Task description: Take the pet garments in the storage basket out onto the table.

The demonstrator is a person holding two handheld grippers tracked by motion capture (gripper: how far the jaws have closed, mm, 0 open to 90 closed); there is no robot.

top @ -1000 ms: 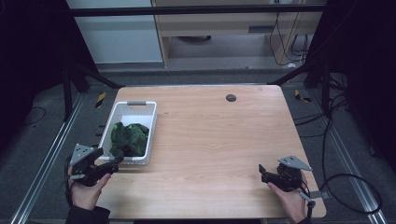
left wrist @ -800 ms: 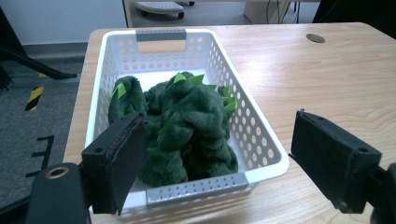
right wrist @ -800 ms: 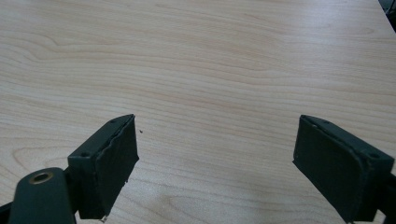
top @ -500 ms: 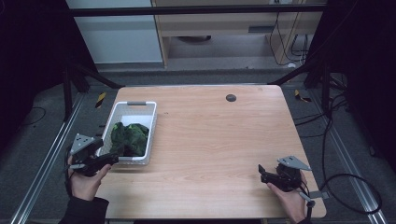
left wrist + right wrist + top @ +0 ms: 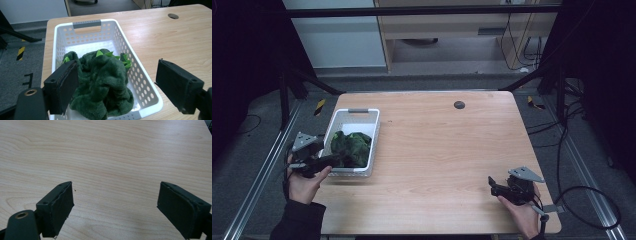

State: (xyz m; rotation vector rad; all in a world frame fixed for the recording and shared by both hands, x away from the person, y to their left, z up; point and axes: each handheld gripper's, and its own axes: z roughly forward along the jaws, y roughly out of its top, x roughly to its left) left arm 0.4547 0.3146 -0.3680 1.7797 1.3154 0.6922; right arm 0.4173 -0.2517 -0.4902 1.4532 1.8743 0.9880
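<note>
A white perforated basket [image 5: 375,136] stands on the left side of the wooden table [image 5: 452,150]. A dark green plush cloth with light green spikes [image 5: 352,148] lies bunched in its near half. My left gripper [image 5: 332,160] is open at the basket's near end. In the left gripper view its jaws stand wide apart, either side of the cloth [image 5: 102,82] and the basket's near rim [image 5: 148,86], touching neither. My right gripper [image 5: 493,187] is open low over bare wood at the table's near right, and the right gripper view has nothing between the jaws of that gripper [image 5: 116,187].
A dark round cable hole [image 5: 459,105] sits near the table's far edge. The basket's grey handle [image 5: 87,24] is at its far end. Metal rails and black frame legs run along the floor on both sides. Cables lie on the floor to the right.
My left gripper has moved a little forward, from the table's near left corner up to the basket's near end. The right gripper has stayed put.
</note>
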